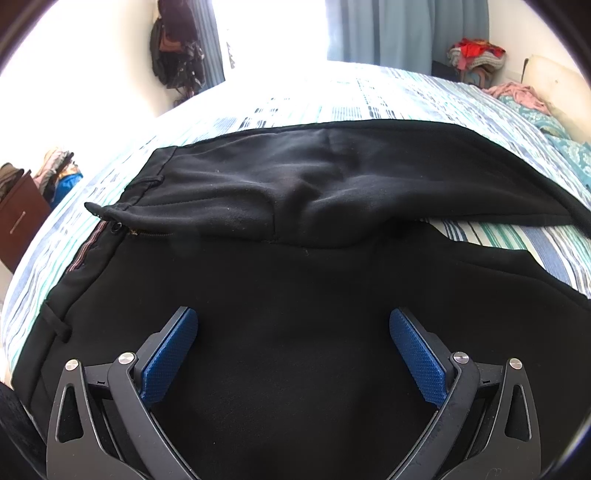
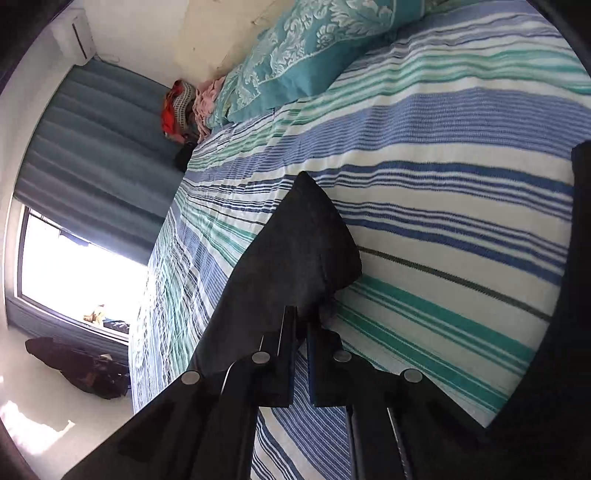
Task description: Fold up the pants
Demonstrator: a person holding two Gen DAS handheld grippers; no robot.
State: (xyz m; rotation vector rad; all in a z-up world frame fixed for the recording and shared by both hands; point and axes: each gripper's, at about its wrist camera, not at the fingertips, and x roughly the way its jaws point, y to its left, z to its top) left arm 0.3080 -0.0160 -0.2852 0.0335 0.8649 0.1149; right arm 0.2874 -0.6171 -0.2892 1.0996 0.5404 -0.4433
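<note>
Black pants lie spread on the striped bed, waistband and open zipper at the left, the far leg bunched and running off to the right. My left gripper is open, its blue pads hovering just over the near hip area, holding nothing. In the right wrist view my right gripper is shut on a fold of the black pants, lifted in a pointed peak above the bedspread. A further piece of dark cloth lies at the right edge.
The striped blue, green and white bedspread covers the bed. Teal pillows and a pile of clothes sit at the head. A bright window, curtains and a brown drawer unit surround the bed.
</note>
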